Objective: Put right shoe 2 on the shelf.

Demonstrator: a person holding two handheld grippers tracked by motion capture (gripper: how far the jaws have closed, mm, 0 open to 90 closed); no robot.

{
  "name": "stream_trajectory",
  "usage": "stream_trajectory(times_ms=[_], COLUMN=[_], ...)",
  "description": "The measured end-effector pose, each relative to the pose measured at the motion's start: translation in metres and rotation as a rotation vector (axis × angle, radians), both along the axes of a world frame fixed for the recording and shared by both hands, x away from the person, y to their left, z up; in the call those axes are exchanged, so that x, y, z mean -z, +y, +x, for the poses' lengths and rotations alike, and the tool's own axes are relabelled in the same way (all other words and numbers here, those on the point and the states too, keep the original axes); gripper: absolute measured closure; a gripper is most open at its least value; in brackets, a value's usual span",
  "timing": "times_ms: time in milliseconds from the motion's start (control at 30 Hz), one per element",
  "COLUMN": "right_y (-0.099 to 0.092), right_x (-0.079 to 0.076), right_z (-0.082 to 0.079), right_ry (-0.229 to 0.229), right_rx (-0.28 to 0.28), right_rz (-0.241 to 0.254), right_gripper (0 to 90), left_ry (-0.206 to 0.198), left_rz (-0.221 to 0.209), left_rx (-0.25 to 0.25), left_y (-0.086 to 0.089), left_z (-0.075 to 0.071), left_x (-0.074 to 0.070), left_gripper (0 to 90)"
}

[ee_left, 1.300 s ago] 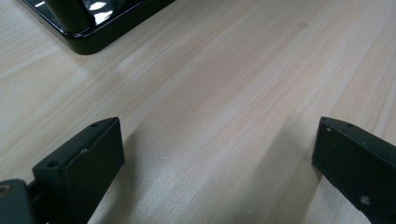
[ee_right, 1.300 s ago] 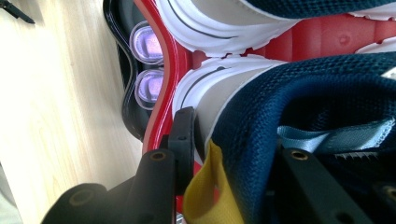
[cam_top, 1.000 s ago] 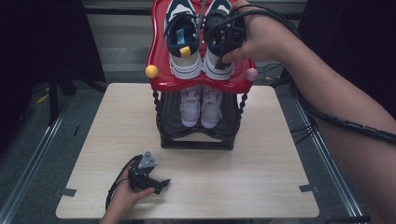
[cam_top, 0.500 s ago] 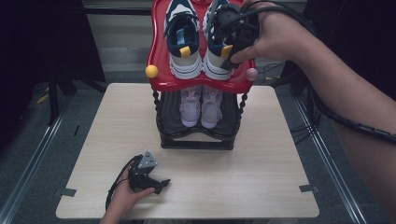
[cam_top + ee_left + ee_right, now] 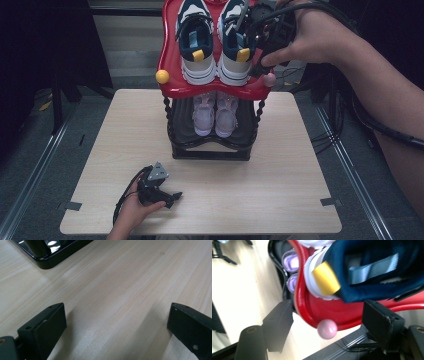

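A pair of navy and white sneakers with yellow heel tabs stands on the red top shelf (image 5: pixel 215 89) of a shoe rack. My right gripper (image 5: pixel 257 50) hovers just right of the right sneaker (image 5: pixel 235 45), at its heel. Its jaws have just been opening and now stand open. In the right gripper view, my right gripper (image 5: pixel 329 306) frames the red shelf's rim (image 5: pixel 312 307) and pink ball (image 5: pixel 327 329), pressing on neither, with the sneaker's heel (image 5: pixel 372 272) beyond. My left gripper (image 5: pixel 173 199) rests on the table in a hand, and my left gripper (image 5: pixel 115 315) is open over bare wood.
A lilac pair of shoes (image 5: pixel 215 112) sits on the lower black shelf. The rack's black base (image 5: pixel 210 152) stands mid-table, its corner (image 5: pixel 50 257) ahead of the left jaws. A yellow ball (image 5: pixel 162 76) marks the red shelf's left corner. Cables hang off the table's (image 5: pixel 280 190) right side.
My right gripper has drawn off the right sneaker toward the right, and its jaws have spread. The sneaker now shows whole on the red shelf. The left gripper has stayed put.
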State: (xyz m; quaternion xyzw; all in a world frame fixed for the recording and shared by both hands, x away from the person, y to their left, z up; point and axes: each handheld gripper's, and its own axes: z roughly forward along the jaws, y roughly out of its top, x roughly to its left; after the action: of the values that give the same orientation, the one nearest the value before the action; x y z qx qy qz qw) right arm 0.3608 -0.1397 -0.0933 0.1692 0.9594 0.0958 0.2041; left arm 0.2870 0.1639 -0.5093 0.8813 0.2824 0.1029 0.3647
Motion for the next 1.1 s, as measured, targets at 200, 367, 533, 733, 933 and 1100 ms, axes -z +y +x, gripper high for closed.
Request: stream_trajectory(times_ms=[200, 367, 533, 733, 933, 1100], right_y=[-0.004, -0.007, -0.012, -0.019, -0.023, -0.027], right_x=[0.004, 0.011, 0.015, 0.018, 0.028, 0.037], right_z=[-0.005, -0.009, -0.011, -0.016, -0.02, -0.021], right_ry=[0.06, 0.106, 0.134, 0.158, 0.204, 0.258], right_rx=[-0.01, -0.023, -0.027, -0.035, -0.034, -0.04], right_rz=[-0.013, -0.026, -0.022, -0.015, -0.017, -0.034], right_gripper=[17.9, 16.7, 17.9, 18.8, 20.8, 21.5], left_ry=[0.001, 0.001, 0.001, 0.0, -0.002, 0.0], left_rz=[-0.002, -0.002, -0.002, -0.001, 0.001, -0.001], left_rx=[0.002, 0.002, 0.002, 0.0, 0.001, 0.001], left_y=[0.0, 0.0, 0.0, 0.0, 0.0, 0.0], left_z=[0.0, 0.0, 0.0, 0.0, 0.0, 0.0], left_x=[0.0, 0.0, 0.0, 0.0, 0.0, 0.0], left_gripper=[1.8, 1.8, 1.8, 1.8, 1.8, 1.8])
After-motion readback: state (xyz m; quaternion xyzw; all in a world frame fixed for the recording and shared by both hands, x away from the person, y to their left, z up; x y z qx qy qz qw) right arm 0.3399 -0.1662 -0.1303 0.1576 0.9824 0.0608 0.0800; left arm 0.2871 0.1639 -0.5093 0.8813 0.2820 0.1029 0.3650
